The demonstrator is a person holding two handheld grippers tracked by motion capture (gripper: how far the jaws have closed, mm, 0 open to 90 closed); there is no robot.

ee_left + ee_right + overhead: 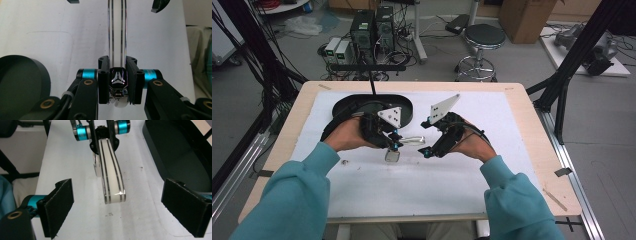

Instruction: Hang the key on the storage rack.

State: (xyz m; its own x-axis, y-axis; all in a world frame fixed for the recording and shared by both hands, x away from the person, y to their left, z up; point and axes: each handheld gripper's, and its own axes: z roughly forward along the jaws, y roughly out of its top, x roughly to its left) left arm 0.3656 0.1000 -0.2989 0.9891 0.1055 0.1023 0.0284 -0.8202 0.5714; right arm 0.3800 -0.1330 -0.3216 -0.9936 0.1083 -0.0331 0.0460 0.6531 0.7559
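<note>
A slim tool with a white handle edged in silver stripes (412, 141) hangs just above the white mat. My left gripper (396, 145) is shut on it near its dark, shiny head end (117, 80), and the handle (117, 37) runs straight away from the jaws. In the right gripper view the handle's (112, 177) free end points toward me from the left gripper (102, 132). My right gripper (122, 205) is open, its pads (60, 202) standing wide apart on either side of that free end without touching it. In the high view, the right gripper (426, 150) sits just right of the tool.
A black oval tray (362, 102) lies on the mat behind the left gripper, also seen beside the jaws (20, 82) and at the right (180, 152). A small scrap (344, 161) lies left of the hands. Beyond the table stand a stool (482, 37) and computer towers (372, 27).
</note>
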